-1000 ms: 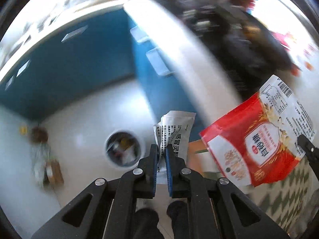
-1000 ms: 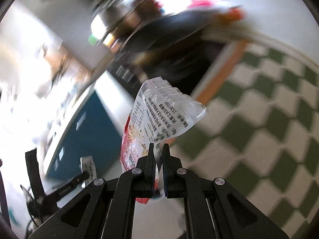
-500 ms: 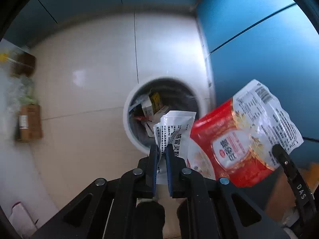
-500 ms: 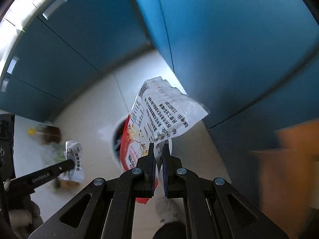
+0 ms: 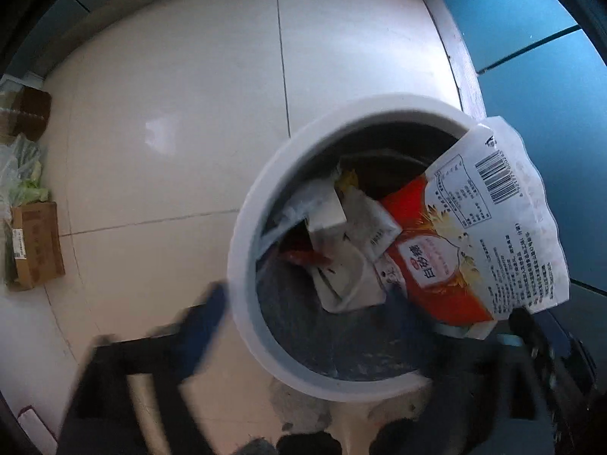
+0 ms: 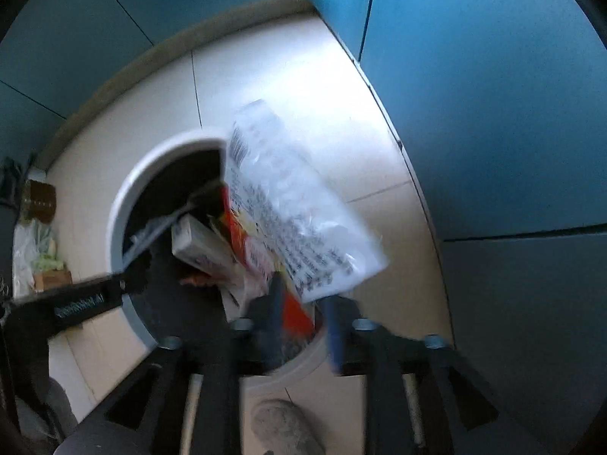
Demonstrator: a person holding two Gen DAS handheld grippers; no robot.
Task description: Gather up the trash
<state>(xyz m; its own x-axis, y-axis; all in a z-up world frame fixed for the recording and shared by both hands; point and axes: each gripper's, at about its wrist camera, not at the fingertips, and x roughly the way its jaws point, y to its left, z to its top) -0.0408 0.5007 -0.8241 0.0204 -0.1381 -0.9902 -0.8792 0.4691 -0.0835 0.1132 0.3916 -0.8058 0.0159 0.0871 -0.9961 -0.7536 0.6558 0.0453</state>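
left wrist view: the left gripper points down over a round white trash bin at centre right of the frame. its jaws are opening, blurred and wide apart, with nothing between them. a white sachet lies inside the bin among other wrappers and a small white box.

a red and white snack bag hangs over the bin's right rim, at the right of the frame.

right wrist view: the right gripper is at lower centre, jaws opening. the snack bag's lower edge sits in the gap between them; whether the pads touch it cannot be told through the blur.

tiled floor surrounds the bin. blue cabinet panels fill the right. cardboard boxes rest at the left edge.
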